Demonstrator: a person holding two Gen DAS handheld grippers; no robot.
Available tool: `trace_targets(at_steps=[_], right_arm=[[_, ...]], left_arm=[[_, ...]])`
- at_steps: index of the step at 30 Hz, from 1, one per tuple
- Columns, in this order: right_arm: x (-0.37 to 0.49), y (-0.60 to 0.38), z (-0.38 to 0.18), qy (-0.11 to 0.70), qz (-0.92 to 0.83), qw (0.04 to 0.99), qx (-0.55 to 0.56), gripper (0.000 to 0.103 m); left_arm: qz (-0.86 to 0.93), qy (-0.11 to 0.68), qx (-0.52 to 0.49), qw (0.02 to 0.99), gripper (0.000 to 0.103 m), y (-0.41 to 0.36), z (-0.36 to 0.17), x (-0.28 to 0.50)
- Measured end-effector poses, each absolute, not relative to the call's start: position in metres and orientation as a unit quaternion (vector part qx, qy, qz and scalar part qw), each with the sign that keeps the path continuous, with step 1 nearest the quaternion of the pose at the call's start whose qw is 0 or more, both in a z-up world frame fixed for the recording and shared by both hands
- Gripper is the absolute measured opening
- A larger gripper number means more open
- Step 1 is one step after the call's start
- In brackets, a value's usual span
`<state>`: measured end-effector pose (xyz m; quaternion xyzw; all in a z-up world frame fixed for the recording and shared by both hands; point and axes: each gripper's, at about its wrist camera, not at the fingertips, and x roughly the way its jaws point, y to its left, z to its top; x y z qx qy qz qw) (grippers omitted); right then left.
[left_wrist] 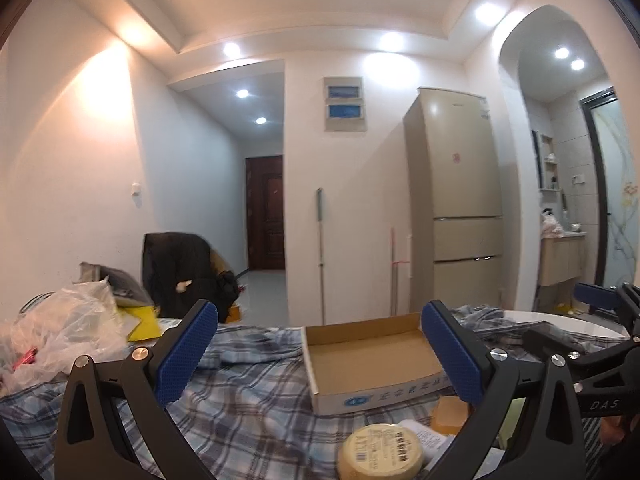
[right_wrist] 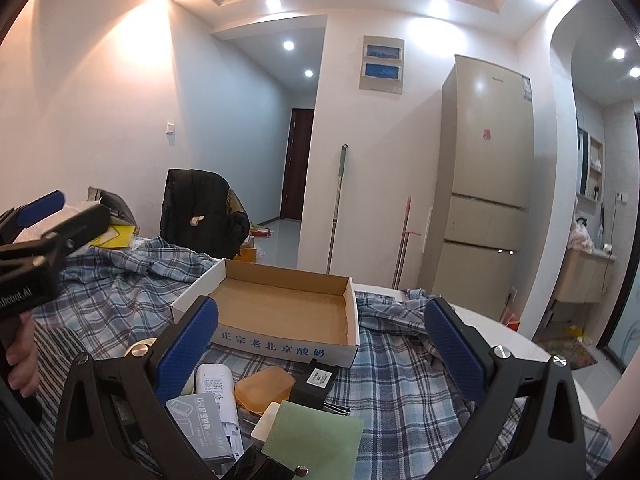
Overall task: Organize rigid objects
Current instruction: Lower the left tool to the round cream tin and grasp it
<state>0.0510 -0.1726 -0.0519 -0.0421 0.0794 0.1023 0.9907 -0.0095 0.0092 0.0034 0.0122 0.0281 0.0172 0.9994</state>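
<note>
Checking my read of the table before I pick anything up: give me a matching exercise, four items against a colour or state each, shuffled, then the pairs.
Items:
1. cardboard tray
2. small lidded box
3. flat square sheet
4. tape roll

Descriptions:
A. pale green, lying flat nearest the right gripper
B. translucent orange
C. cream yellow, round, printed label on top
D. open-topped, nothing inside

Pairs: 1-D, 2-B, 3-A, 4-C
</note>
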Motion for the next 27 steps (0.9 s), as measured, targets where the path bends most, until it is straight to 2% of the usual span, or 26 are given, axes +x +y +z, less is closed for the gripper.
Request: trace_targets(at_steps=[5, 9, 11, 12, 14, 19, 21, 22, 27], right_arm=[[0.051, -0.174, -0.051, 0.079, 0.099, 0.991, -0.037, 0.103], [0.053, -0.174, -0.050, 0.084, 0.084, 0.992, -0.038, 0.103], [0.053, -0.175, -0.050, 0.086, 0.087, 0.992, -0.036, 0.103], [0.053, -0.175, -0.050, 0.089, 0.086, 0.992, -0.036, 0.103], [0.054, -0.176, -0.049, 0.092, 0.085, 0.992, -0.035, 0.103], [0.054, -0.180, -0.047, 0.100, 0.088, 0.991, -0.026, 0.102], [0.055, -0.183, -0.046, 0.105, 0.095, 0.990, -0.020, 0.092], [0.057, -0.184, -0.046, 0.109, 0.100, 0.989, -0.017, 0.082], [0.065, -0.188, -0.049, 0.137, 0.105, 0.985, -0.001, 0.080]], left_arm=[[0.012, 0.082, 0.018, 0.996, 0.103, 0.008, 0.011, -0.003], [-0.002, 0.179, 0.018, 0.984, 0.103, 0.005, -0.001, 0.019], [-0.020, 0.230, 0.002, 0.973, 0.097, 0.007, -0.011, 0.033], [-0.026, 0.260, -0.007, 0.965, 0.089, 0.008, -0.017, 0.042], [-0.040, 0.302, -0.032, 0.952, 0.087, 0.013, -0.028, 0.054], [-0.064, 0.334, -0.051, 0.939, 0.070, 0.012, -0.039, 0.062], [-0.068, 0.335, -0.038, 0.939, 0.069, 0.009, -0.039, 0.064], [-0.070, 0.334, -0.028, 0.939, 0.069, 0.004, -0.040, 0.063], [-0.084, 0.344, -0.001, 0.935, 0.069, -0.005, -0.043, 0.065]])
